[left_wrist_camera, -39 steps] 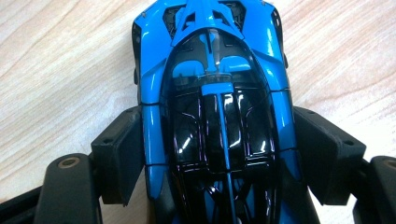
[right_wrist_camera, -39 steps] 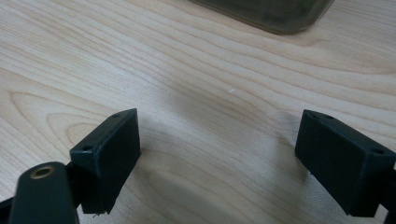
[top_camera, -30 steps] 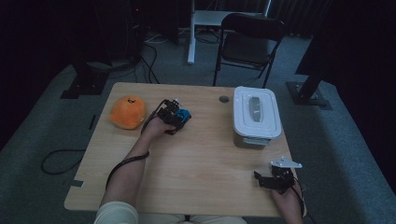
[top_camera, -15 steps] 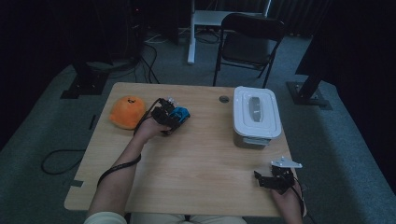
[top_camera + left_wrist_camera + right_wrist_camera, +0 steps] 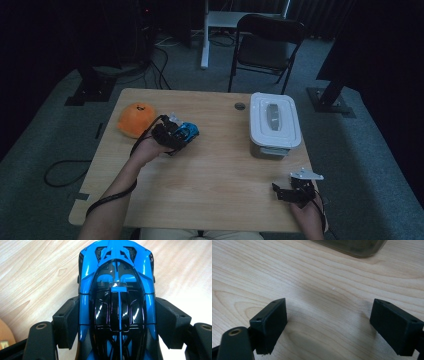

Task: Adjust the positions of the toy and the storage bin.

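The blue toy car (image 5: pixel 116 297) is held between the two jaws of the left gripper (image 5: pixel 172 136), which press on both of its sides; in the high view it sits left of the centre of the frame, above the wooden table (image 5: pixel 210 175). Just to its upper left lies an orange soft toy (image 5: pixel 136 119). A white box with lid (image 5: pixel 274 122) stands at the right of the centre. The right gripper (image 5: pixel 295 191), in the lower right, has its jaws wide apart with nothing between them
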### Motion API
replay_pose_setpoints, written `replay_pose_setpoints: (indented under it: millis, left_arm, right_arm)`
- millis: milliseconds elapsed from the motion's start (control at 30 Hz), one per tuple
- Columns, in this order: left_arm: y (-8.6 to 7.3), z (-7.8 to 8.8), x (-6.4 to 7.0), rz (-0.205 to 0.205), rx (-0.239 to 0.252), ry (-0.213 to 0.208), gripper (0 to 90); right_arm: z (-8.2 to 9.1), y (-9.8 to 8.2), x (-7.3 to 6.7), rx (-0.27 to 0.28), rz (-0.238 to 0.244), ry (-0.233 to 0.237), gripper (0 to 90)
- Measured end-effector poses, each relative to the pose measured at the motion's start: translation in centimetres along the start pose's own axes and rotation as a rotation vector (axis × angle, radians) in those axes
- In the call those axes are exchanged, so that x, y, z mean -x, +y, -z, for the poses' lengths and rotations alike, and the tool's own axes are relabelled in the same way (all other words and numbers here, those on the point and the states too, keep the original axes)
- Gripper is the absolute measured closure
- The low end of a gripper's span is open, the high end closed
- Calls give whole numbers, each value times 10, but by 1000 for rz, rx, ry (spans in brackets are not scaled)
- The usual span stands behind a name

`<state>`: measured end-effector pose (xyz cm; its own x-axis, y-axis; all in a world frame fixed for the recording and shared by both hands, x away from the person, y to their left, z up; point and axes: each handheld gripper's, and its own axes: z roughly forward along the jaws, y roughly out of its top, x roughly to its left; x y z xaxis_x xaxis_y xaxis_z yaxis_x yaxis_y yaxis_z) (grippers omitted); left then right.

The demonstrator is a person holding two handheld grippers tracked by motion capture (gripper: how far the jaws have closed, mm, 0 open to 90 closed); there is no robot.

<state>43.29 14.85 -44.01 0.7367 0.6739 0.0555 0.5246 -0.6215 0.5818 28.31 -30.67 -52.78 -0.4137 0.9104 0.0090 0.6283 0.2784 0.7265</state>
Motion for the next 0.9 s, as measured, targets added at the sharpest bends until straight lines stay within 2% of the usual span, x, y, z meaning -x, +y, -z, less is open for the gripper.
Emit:
replay_pose_setpoints:
  millis: [33, 100, 133, 167, 200, 300, 400, 433, 633, 700, 733, 767, 900]
  left_arm:
    - [0, 0, 0, 0, 0, 0, 287]
    - [-12, 13, 11, -23, 15, 9, 287]
    - [-12, 13, 11, -23, 15, 9, 287]
    - [-18, 19, 16, -31, 19, -10, 287]
    - [-18, 19, 16, -31, 19, -10, 287]
    - [-31, 28, 25, -62, 18, -21, 287]
    - [-39, 30, 29, -69, 13, -27, 287]
    - [-47, 32, 33, -76, 9, -44, 287]
    - [-72, 33, 50, -119, -22, -51, 287]
    - [-79, 34, 53, -121, -29, -64, 287]
    - [-79, 34, 53, -121, -29, -64, 287]
    - [-86, 36, 57, -125, -34, -81, 287]
    - [-95, 38, 64, -140, -39, -83, 287]
  right_arm:
    - [0, 0, 0, 0, -1, -1, 137]
    - [0, 0, 0, 0, -3, -2, 137]
    - [0, 0, 0, 0, -3, -2, 137]
    - [0, 0, 0, 0, -3, -2, 137]
    - [0, 0, 0, 0, -3, -2, 137]
    - [0, 0, 0, 0, -3, -3, 137]
    - [0, 0, 0, 0, -3, -4, 137]
    - [0, 0, 0, 0, -3, -4, 137]
    - [0, 0, 0, 0, -3, -4, 137]
    - [0, 0, 0, 0, -3, -4, 137]
    - [0, 0, 0, 0, -3, -4, 137]
    - [0, 0, 0, 0, -4, -5, 137]
    - [0, 0, 0, 0, -4, -5, 137]
